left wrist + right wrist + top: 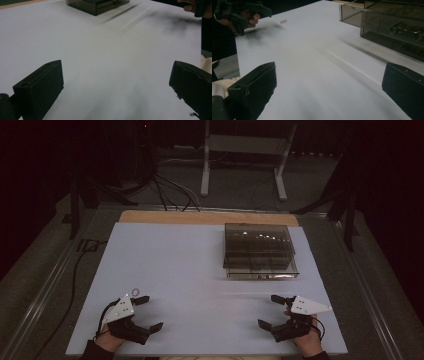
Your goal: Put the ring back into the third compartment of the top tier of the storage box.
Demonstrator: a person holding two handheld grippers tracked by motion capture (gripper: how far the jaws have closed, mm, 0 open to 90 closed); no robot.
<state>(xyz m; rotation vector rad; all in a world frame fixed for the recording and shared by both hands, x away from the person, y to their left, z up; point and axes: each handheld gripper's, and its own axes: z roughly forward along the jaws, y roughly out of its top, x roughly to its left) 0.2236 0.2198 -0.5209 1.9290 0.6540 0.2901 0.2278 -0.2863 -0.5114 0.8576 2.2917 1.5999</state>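
Item: pale tabletop sheet (200, 270), white to light blue, laid over a wooden board whose edge (200, 217) shows along the far side in the upper middle of the high view. Item: smoked transparent box (259, 251), right of centre in the high view's upper half, resting on the sheet; divided into compartments, with a small metal piece (404, 30) inside one of them, seen at the upper right of the right gripper view; which compartment cannot be told. The same box appears at the top centre of the left gripper view (97, 5). Item: small thin ring (135, 292), pale pinkish, lying flat on the sheet at the lower left of the high view, just beside the left gripper's far jaw; touching or not cannot be told. It also shows as a small loop at the upper left of the right gripper view (283, 21). Item: left gripper (149, 312), lower left of the high view, held in a hand (107, 335), grey three-cornered plate on top, jaws spread wide with nothing between them. Item: right gripper (270, 311), lower right of the high view, held in a hand (307, 340), likewise plated, jaws spread wide and empty. Both grippers sit low over the near edge of the sheet, well apart from each other and from the box. Background: dark floor with cables (170, 190) and a white frame stand (245, 155) at the top of the high view.
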